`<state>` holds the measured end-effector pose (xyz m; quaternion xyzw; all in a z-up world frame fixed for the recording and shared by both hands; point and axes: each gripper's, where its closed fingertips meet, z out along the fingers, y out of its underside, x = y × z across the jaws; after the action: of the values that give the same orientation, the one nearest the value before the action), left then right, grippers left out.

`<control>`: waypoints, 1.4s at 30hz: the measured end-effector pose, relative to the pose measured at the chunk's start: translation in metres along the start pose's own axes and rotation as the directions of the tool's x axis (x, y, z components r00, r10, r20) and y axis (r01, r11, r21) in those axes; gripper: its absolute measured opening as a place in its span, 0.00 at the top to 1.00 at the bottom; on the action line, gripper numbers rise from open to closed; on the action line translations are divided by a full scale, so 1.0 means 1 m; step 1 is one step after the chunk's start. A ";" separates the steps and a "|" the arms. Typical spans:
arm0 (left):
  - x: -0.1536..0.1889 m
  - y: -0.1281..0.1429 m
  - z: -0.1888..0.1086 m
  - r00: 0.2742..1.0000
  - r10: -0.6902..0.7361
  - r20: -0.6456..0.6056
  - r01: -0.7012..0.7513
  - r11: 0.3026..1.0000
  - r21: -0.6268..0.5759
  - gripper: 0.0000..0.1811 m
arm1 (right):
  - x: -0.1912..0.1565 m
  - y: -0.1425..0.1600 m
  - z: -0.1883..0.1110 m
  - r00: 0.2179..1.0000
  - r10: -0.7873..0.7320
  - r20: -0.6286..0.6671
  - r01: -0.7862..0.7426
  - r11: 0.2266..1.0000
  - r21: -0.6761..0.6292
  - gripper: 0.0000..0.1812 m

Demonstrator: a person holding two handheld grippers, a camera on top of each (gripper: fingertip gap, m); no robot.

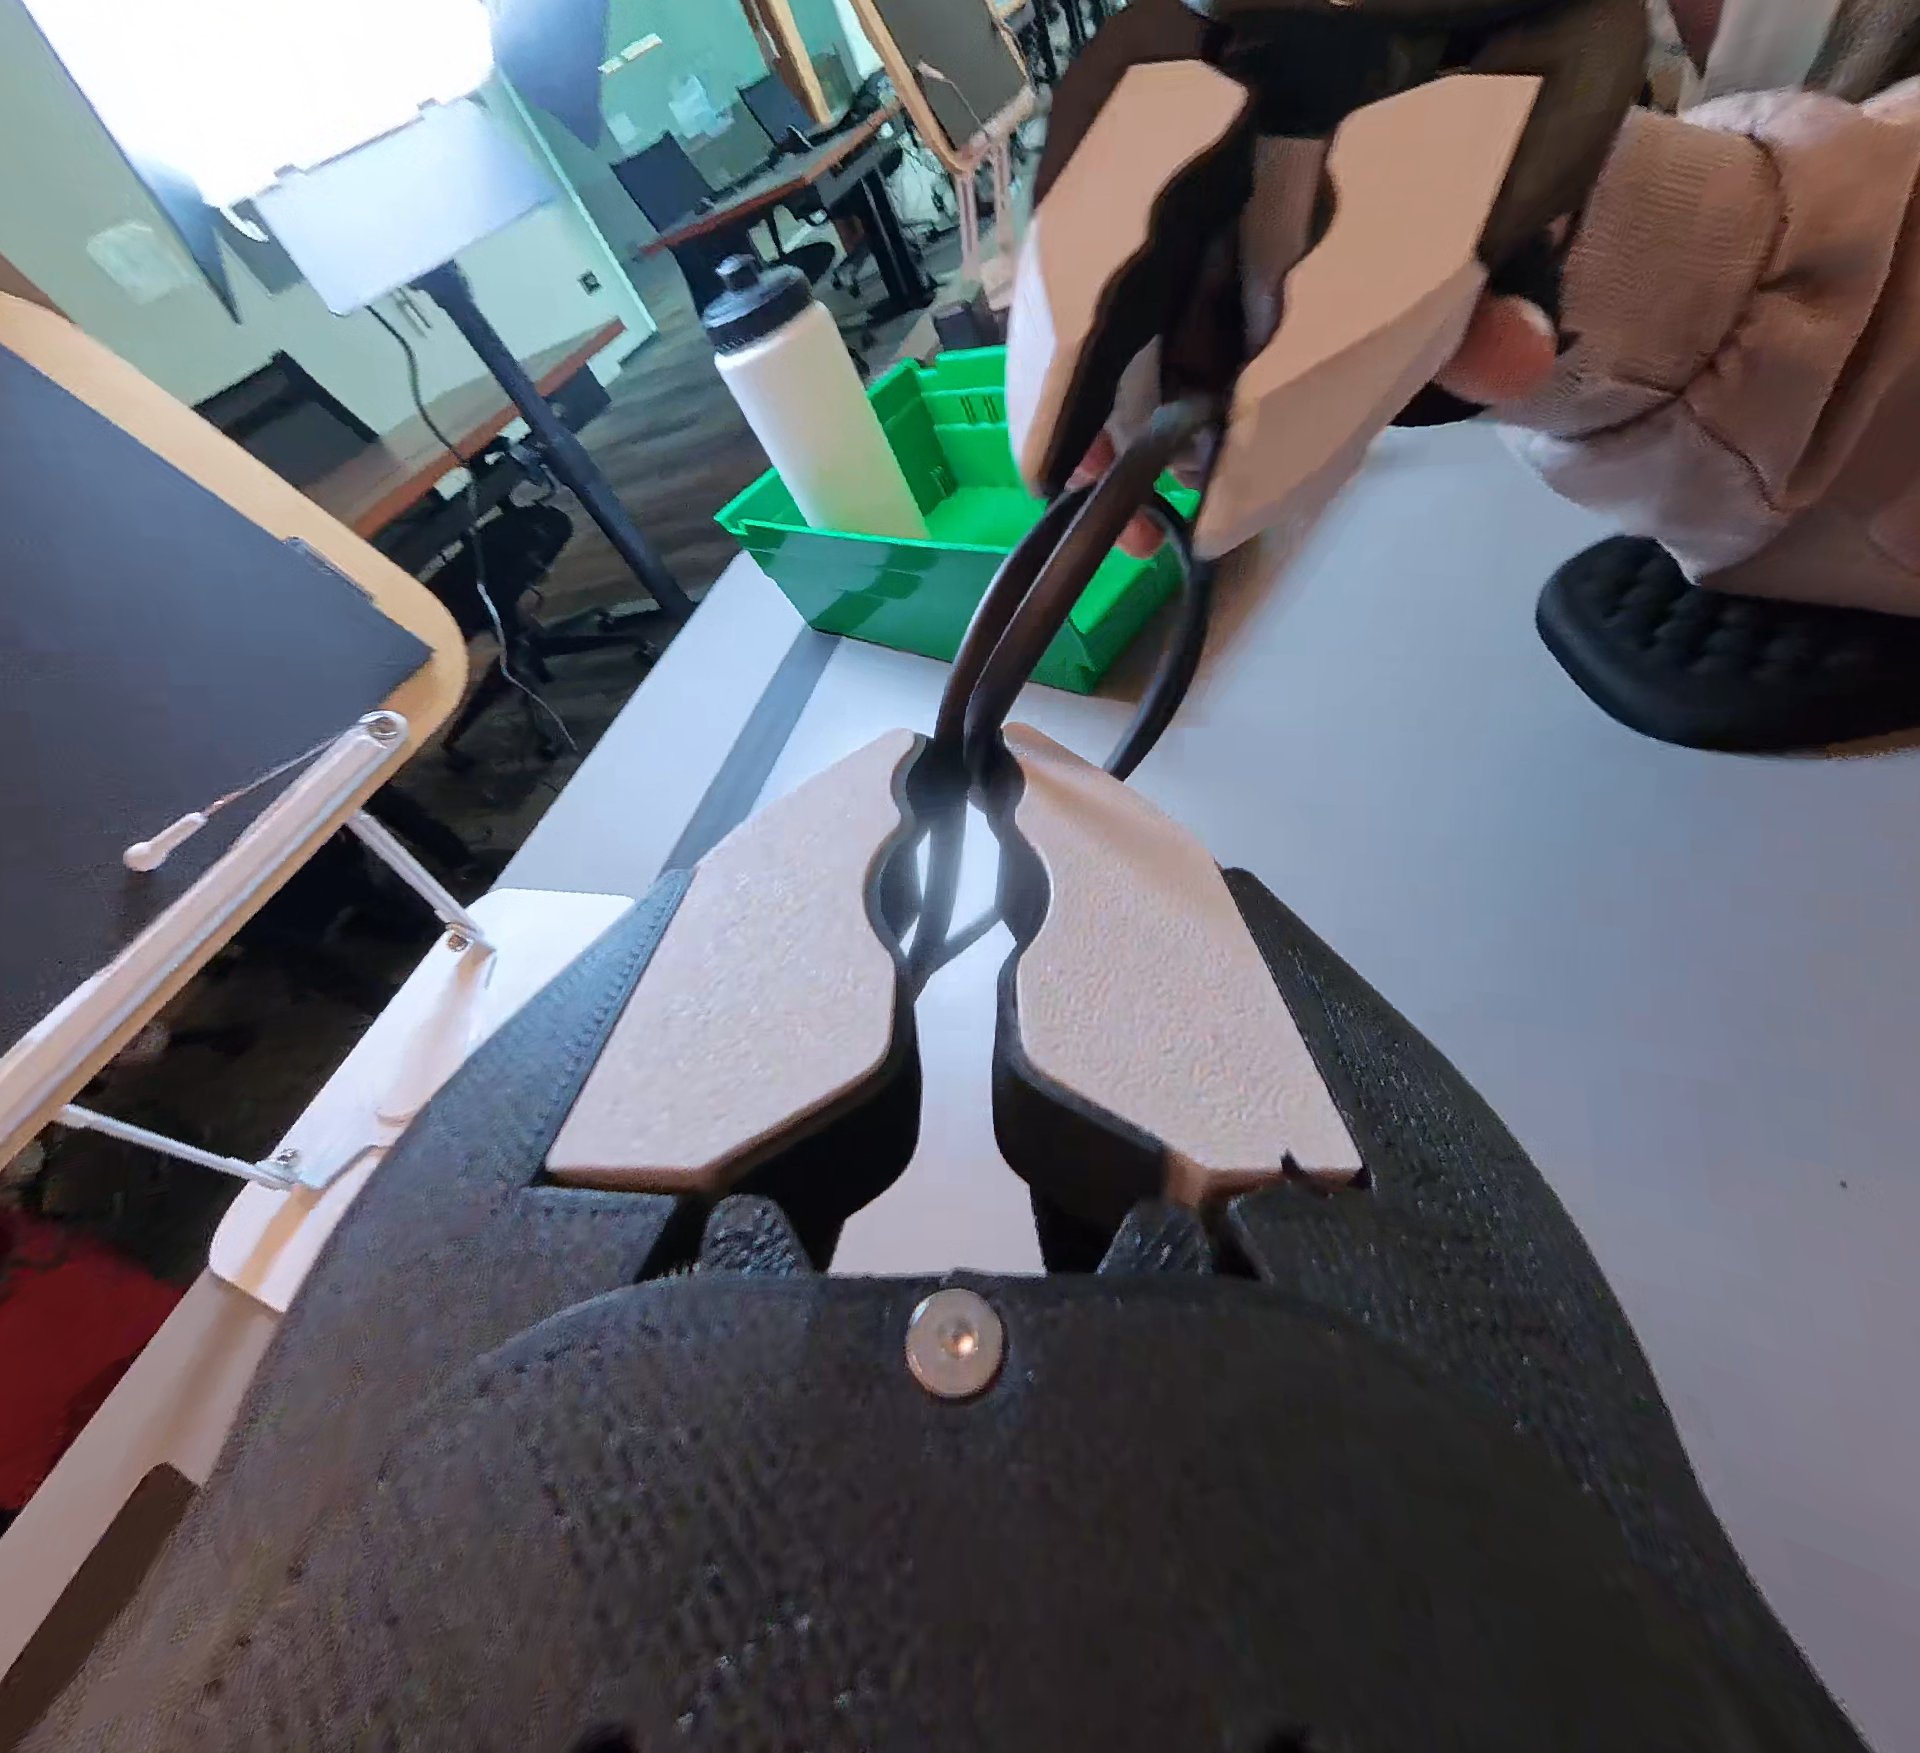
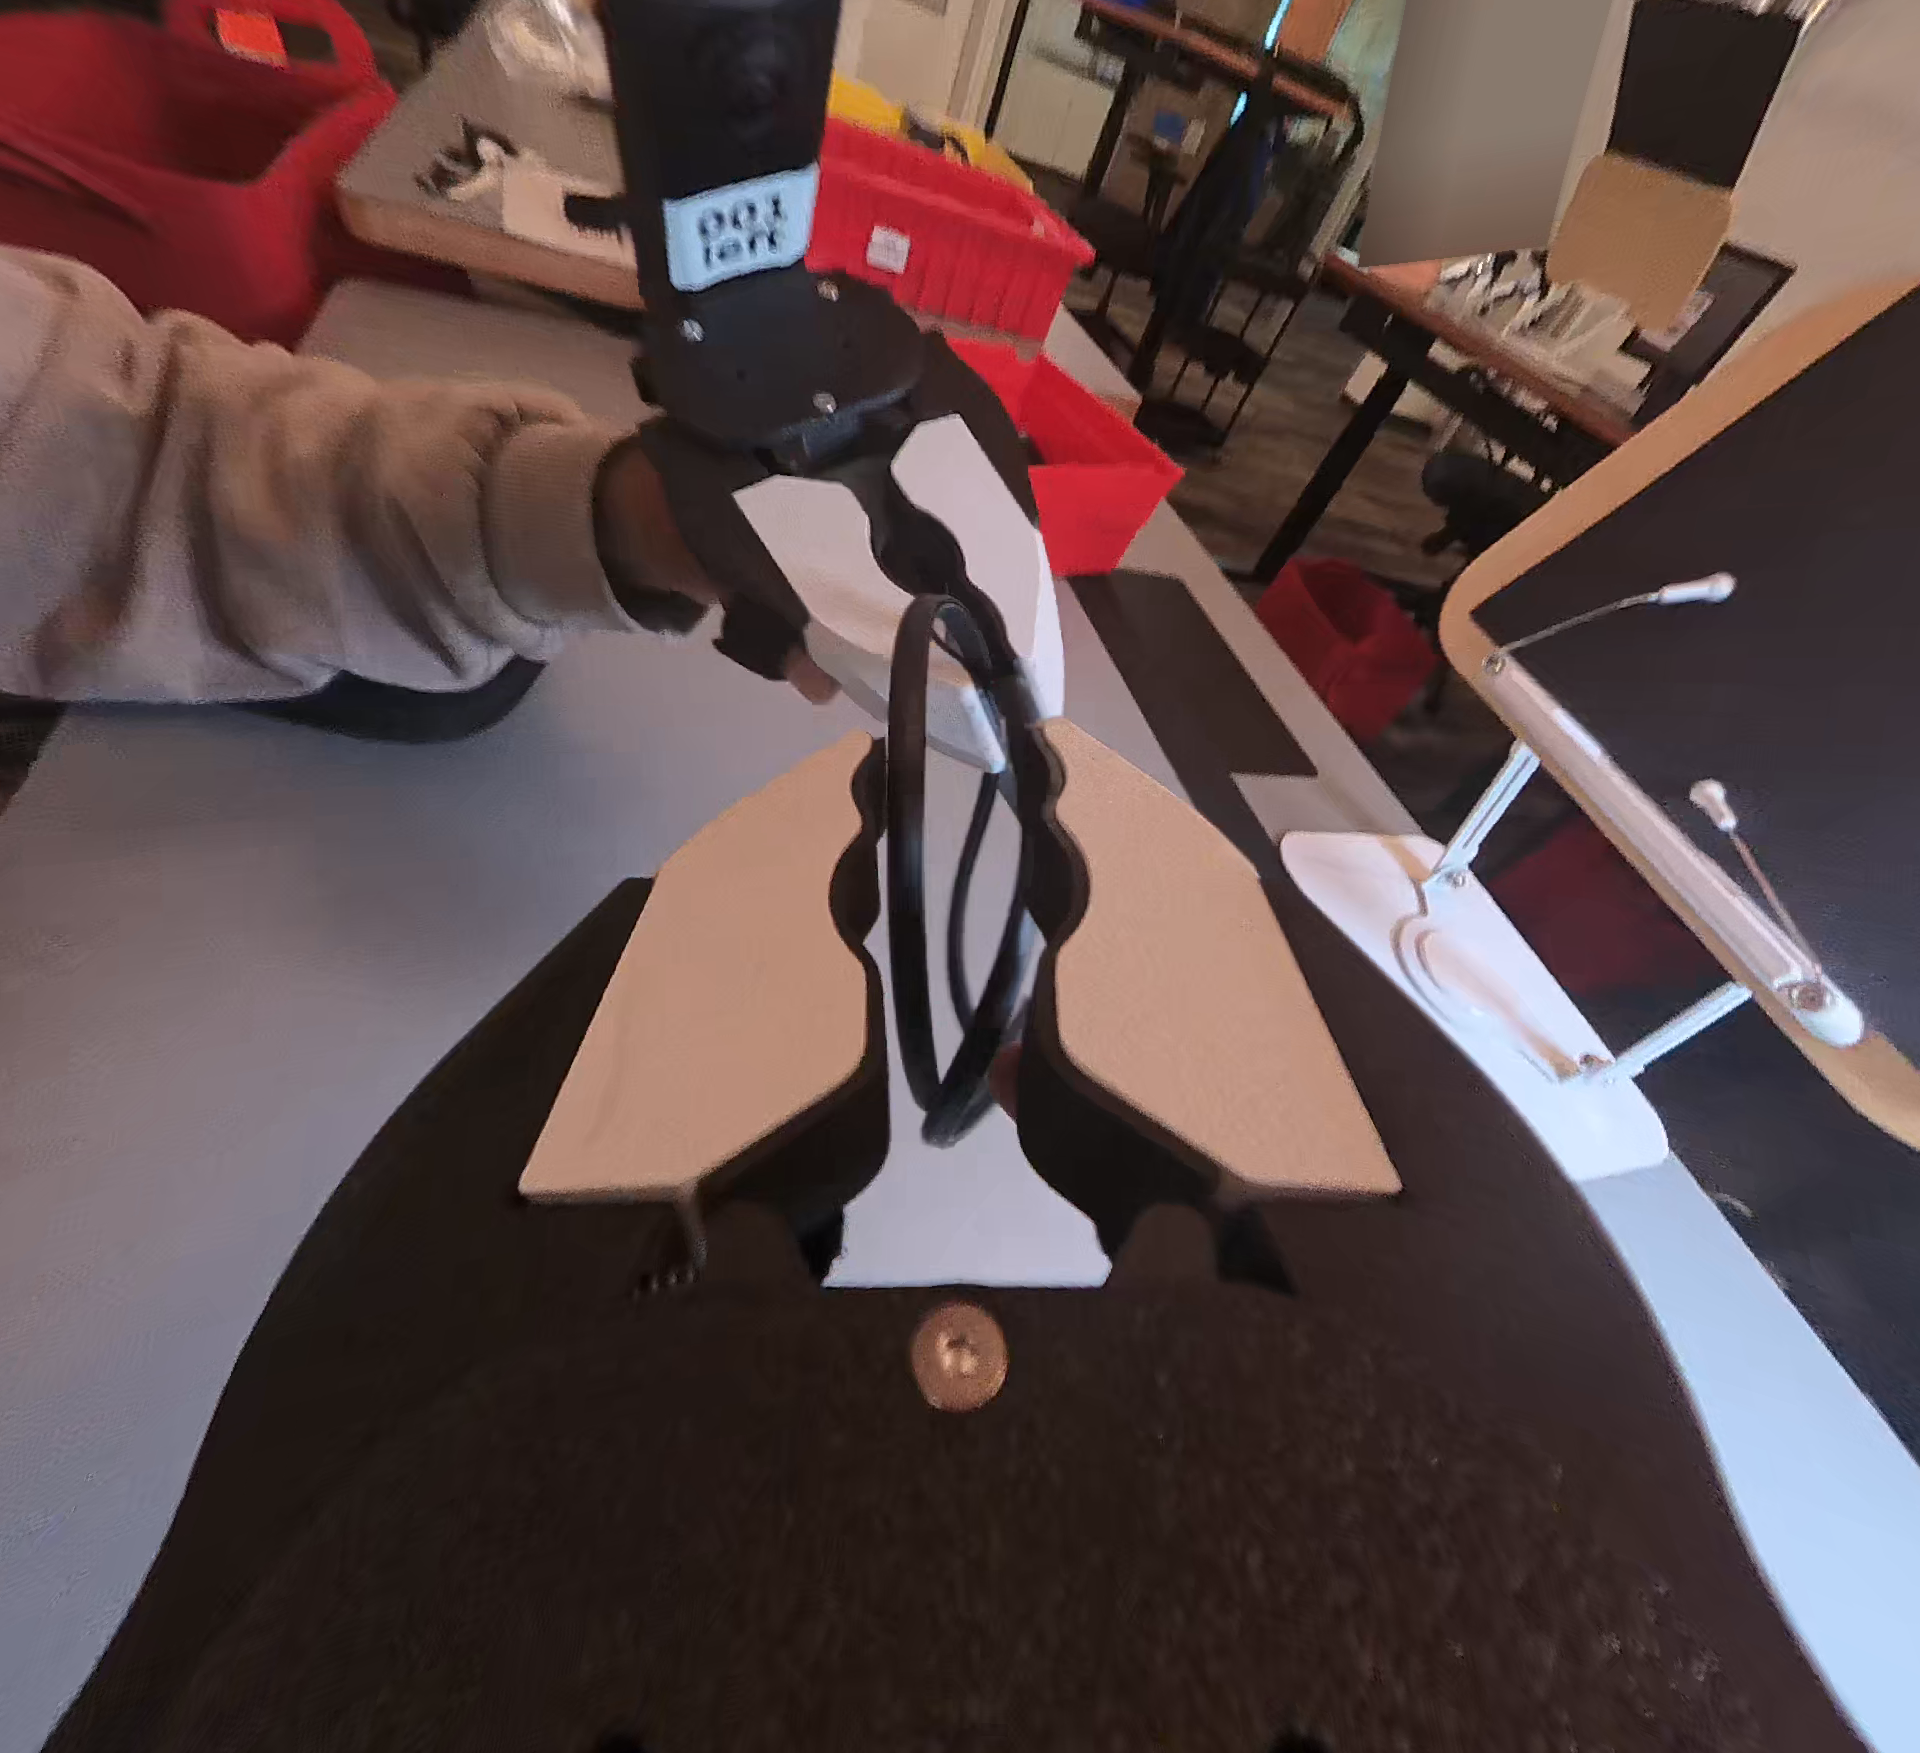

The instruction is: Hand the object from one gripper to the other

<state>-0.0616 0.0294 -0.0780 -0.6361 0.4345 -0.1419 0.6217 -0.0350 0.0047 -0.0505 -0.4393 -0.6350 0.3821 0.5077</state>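
Note:
A coiled black cable [image 1: 1039,560] hangs between both grippers above the grey table [image 1: 1455,1028]. My left gripper [image 1: 964,753] is shut on one end of the coil, with the strands pinched at its fingertips. My right gripper [image 1: 1132,508] faces it from the upper right, with the cable running between its fingers. In the right wrist view the cable loop [image 2: 902,872] fills the narrow gap of my right gripper [image 2: 961,753] and touches both fingers. The left gripper [image 2: 1013,727] holds the far end there, in a gloved hand.
A green bin [image 1: 914,602] with a white bottle [image 1: 810,415] stands at the table's far edge. A black padded rest [image 1: 1714,654] lies at right. A tilted black board on a white stand [image 2: 1455,965] flanks the table. Red bins [image 2: 1091,477] sit beyond. One gripper's finger ends stand about 5 cm off the other's.

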 end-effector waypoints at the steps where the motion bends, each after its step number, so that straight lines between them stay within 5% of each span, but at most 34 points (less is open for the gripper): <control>1: -0.006 -0.003 -0.004 1.000 -0.022 0.014 0.021 0.999 0.029 0.95 | 0.000 -0.007 -0.003 1.000 -0.002 0.000 0.002 1.000 0.030 0.85; 5: -0.026 -0.024 -0.025 0.994 -0.090 0.055 0.078 0.980 0.183 0.95 | 0.005 -0.017 -0.013 0.999 -0.019 -0.025 0.021 0.997 0.075 0.76; 10: -0.029 -0.053 -0.055 0.993 -0.115 -0.025 0.116 0.923 0.368 0.95 | 0.000 -0.022 -0.026 0.994 0.052 0.096 -0.067 0.985 0.157 0.72; 17: -0.001 -0.079 -0.084 0.896 -0.142 -0.420 0.363 0.778 0.512 0.95 | -0.017 -0.019 -0.026 0.924 0.196 0.328 -0.260 0.952 0.162 0.62; 21: 0.020 -0.083 -0.085 0.788 -0.130 -0.601 0.485 0.732 0.477 0.95 | -0.049 -0.002 -0.007 0.856 0.236 0.460 -0.280 0.959 0.030 0.53; 26: 0.065 -0.074 -0.071 0.670 -0.072 -0.739 0.478 0.803 0.355 0.94 | -0.084 0.013 0.011 0.728 0.325 0.603 -0.341 0.936 -0.092 0.50; 33: 0.098 -0.064 -0.063 0.558 -0.062 -0.828 0.469 0.846 0.253 0.94 | -0.125 0.028 0.022 0.629 0.312 0.712 -0.279 0.946 -0.168 0.79; 35: 0.101 -0.065 -0.062 0.543 -0.056 -0.838 0.475 0.843 0.252 0.94 | -0.128 0.030 0.025 0.638 0.300 0.709 -0.266 0.950 -0.163 0.87; 38: 0.107 -0.066 -0.063 0.529 -0.048 -0.847 0.470 0.848 0.245 0.94 | -0.122 0.038 0.032 0.701 0.302 0.646 -0.222 0.953 -0.205 0.68; 42: 0.105 -0.068 -0.062 0.542 -0.051 -0.839 0.479 0.839 0.259 0.95 | -0.102 0.036 0.038 0.837 0.195 0.511 -0.128 0.978 -0.165 0.58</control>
<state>-0.0195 -0.0987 -0.0417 -0.3946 0.5150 -0.6078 0.4578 -0.0562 -0.0812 -0.1230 -0.4010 -0.7324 0.4887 0.2529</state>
